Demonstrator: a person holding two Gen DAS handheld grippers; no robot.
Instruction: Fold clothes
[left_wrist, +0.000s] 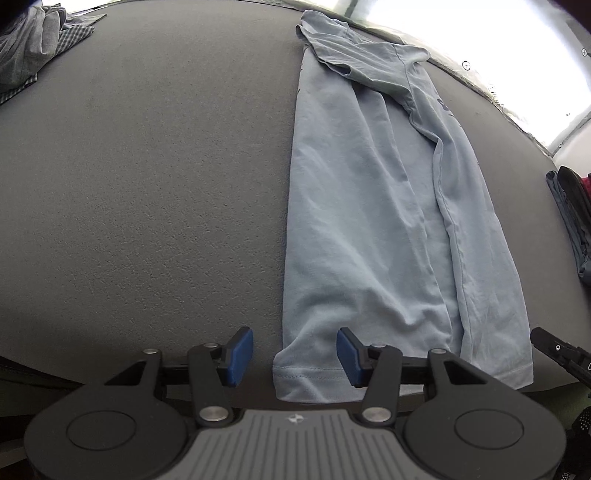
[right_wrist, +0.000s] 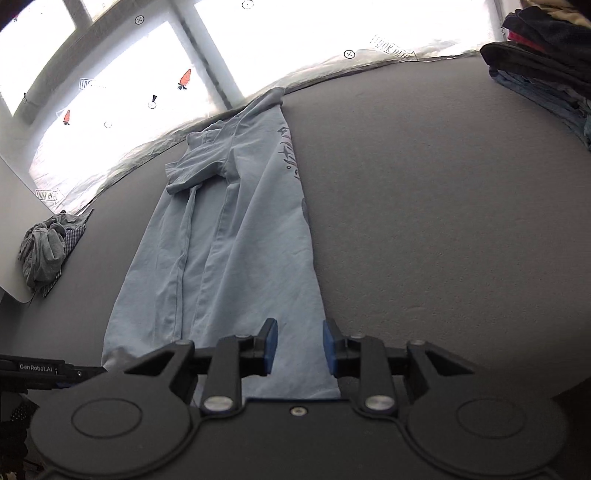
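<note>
Both hand-held grippers, left and right, gape empty over the folded shirt's near hem.

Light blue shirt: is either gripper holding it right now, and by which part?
Neither. The left gripper and right gripper both stand open over the hem of the light blue shirt, pads clear of the cloth.

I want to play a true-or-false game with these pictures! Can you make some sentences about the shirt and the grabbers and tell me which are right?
1. The light blue cotton T-shirt lies folded into a long strip. True.
2. It lies on a wooden floor. False: on a grey felt-like tabletop.
3. The left gripper is open. True.
4. The right gripper squeezes a red sock. False: its jaws stand apart over the shirt's hem.
</note>
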